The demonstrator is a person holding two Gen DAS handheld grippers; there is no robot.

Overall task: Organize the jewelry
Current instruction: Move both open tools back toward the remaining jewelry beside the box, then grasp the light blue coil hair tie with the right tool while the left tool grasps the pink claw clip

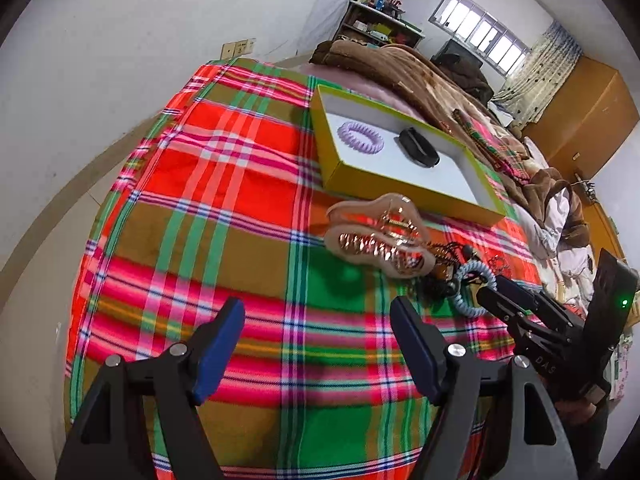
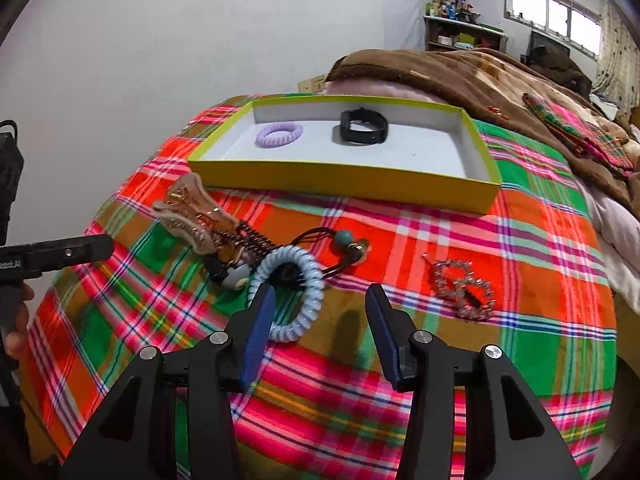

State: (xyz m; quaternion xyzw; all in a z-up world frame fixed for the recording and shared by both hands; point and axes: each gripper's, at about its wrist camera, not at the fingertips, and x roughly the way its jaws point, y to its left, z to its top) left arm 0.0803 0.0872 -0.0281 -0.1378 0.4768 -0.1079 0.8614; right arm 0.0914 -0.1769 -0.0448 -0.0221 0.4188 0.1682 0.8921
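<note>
Both views evenly lit by daylight from barred window [image 1: 482, 32] at far wall; panes blown out. Soft shadows cast on plaid woven bedcloth [image 2: 400, 380]. Strong fisheye bending and dark vignette noted at edges. Focus sharp throughout.

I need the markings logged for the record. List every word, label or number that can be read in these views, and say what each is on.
"DAS" – on the black body of the right gripper, seen from the left wrist view.
"...obot.AI" – white, cut off at the picture's edge, on the left gripper, seen from the right wrist view.
Labels on the shelf items: too small to read.
The yellow box shows none.
</note>
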